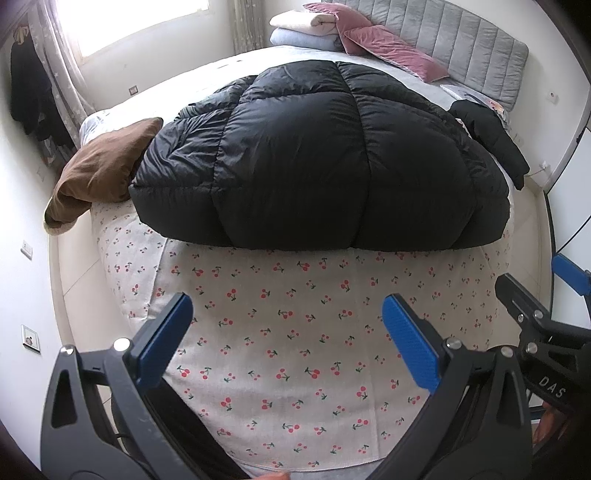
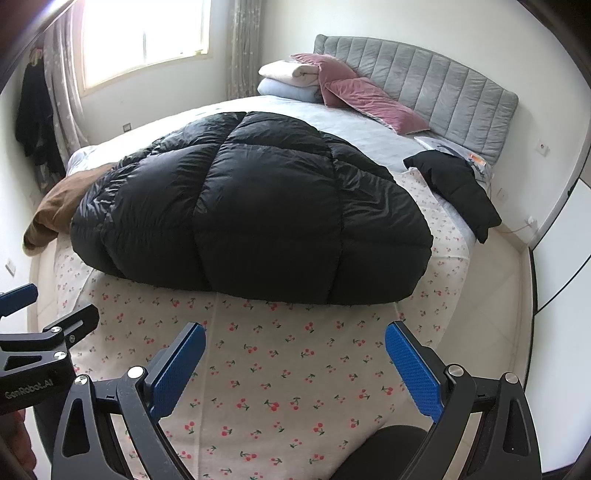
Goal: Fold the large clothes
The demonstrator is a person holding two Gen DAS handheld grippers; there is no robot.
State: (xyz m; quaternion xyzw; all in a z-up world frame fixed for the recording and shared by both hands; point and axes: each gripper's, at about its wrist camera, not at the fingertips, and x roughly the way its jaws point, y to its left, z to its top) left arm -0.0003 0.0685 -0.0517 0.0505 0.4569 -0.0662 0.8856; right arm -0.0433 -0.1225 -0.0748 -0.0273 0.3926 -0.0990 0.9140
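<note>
Working over a bed with a cherry-print sheet; grey headboard at the far end, window on the far left wall. Your left claw and right claw both hang wide, empty, above the near edge. Black puffer coat lies mid-bed, ahead of both claws, well apart. Brown garment touches its left side.

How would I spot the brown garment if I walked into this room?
Start at the bed with the cherry-print sheet. A big black puffer coat lies across it; at that coat's window-side edge the brown garment sits crumpled at the bed's edge. It is the only brown, matte fabric there.
</note>
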